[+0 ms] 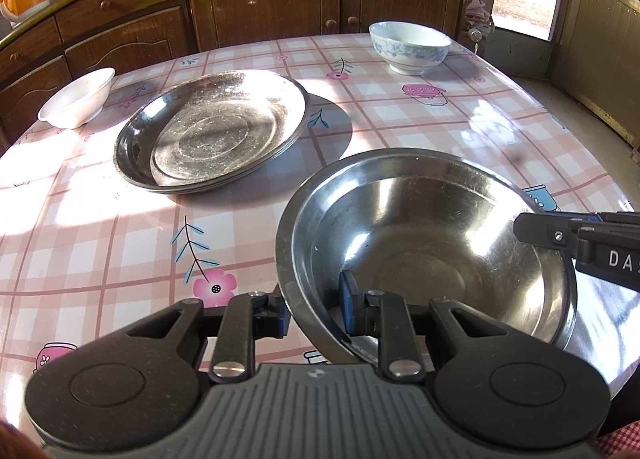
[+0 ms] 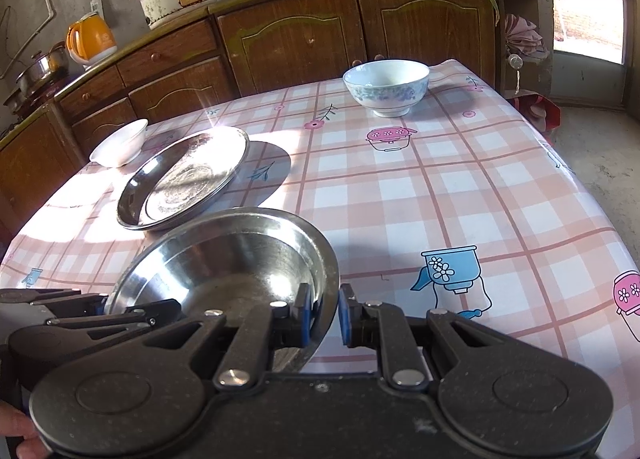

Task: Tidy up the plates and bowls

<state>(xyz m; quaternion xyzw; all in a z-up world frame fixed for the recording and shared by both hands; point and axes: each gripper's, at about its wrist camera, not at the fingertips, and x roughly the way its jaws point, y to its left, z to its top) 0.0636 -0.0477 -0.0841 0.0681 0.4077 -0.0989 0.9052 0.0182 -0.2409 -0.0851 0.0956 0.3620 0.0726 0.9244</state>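
- My left hand-held gripper (image 1: 313,311) pinches the near-left rim of the steel basin (image 1: 432,255), one pad inside the wall and one outside.
- My right hand-held gripper (image 2: 324,313) pinches the opposite rim of the same basin, which sits at the near part of the table (image 2: 440,195).
- Both grips catch only the thin, sloped, polished edge; if either pad creeps, I judge the basin could tilt and drop back on the table.
- If my two hands rise unevenly, the rim may twist out of one pinch.
- The stacked steel plates (image 1: 212,135) lie just beyond; a low carry could clip their rim and shove them toward the white bowl (image 1: 78,103).
- The blue-patterned bowl (image 1: 410,46) stands well apart at the far edge, out of harm.
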